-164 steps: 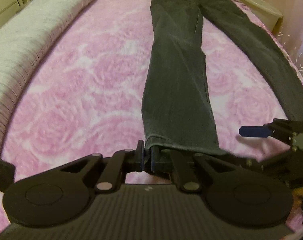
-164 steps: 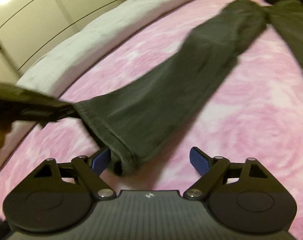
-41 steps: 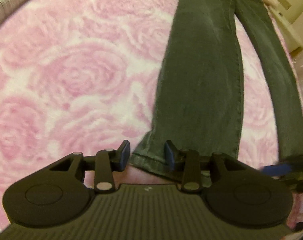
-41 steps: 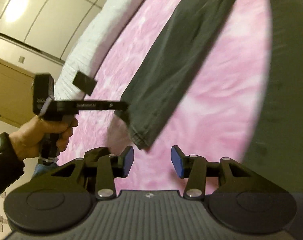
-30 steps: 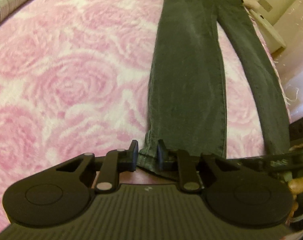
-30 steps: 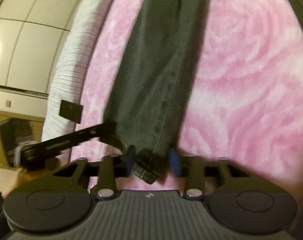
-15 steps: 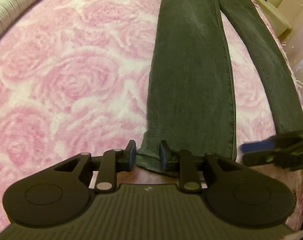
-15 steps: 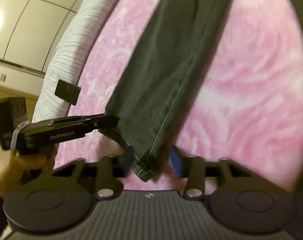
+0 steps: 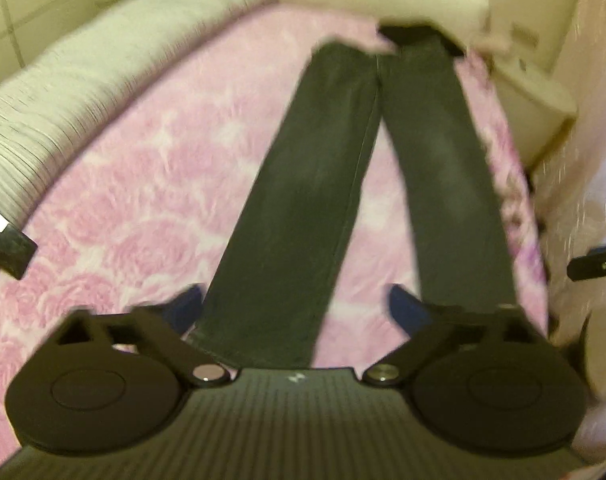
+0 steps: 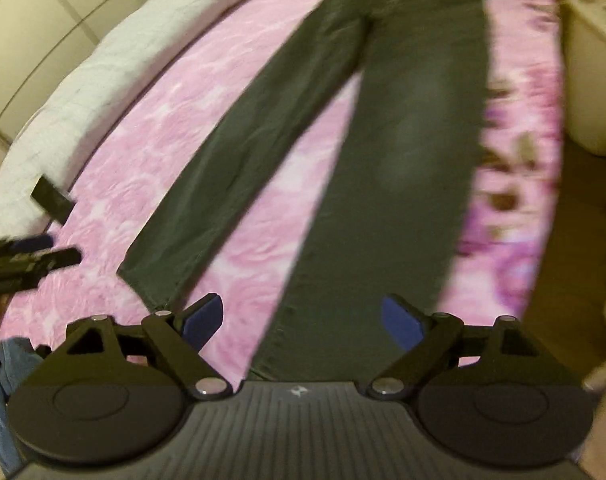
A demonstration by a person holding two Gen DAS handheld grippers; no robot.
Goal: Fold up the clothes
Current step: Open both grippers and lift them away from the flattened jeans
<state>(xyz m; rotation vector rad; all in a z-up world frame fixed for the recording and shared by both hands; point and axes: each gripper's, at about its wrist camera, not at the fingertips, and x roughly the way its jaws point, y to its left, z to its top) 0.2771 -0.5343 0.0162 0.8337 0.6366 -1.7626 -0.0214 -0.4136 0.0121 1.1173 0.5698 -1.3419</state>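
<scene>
jeans laid flat, both claws let go

dark jeans (image 9: pixel 303 208) lie spread on the pink bed cover (image 9: pixel 135 200), legs in a v, waist at far end. left gripper (image 9: pixel 295 304) and right gripper (image 10: pixel 302 318) above the hems, jaws opening wide, nothing held. step: spreading done, i reckon. next: regrip one leg, lay it over the other w/o wrinkles.

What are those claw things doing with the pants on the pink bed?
A person is holding a gripper in each hand to fold clothes. A pair of dark jeans lies flat on the pink rose blanket, legs spread apart in a V. The left gripper and the right gripper each hover above a leg's hem with jaws opening wide, pads off the cloth. Nothing is held, and the jeans are not folded yet.
</scene>
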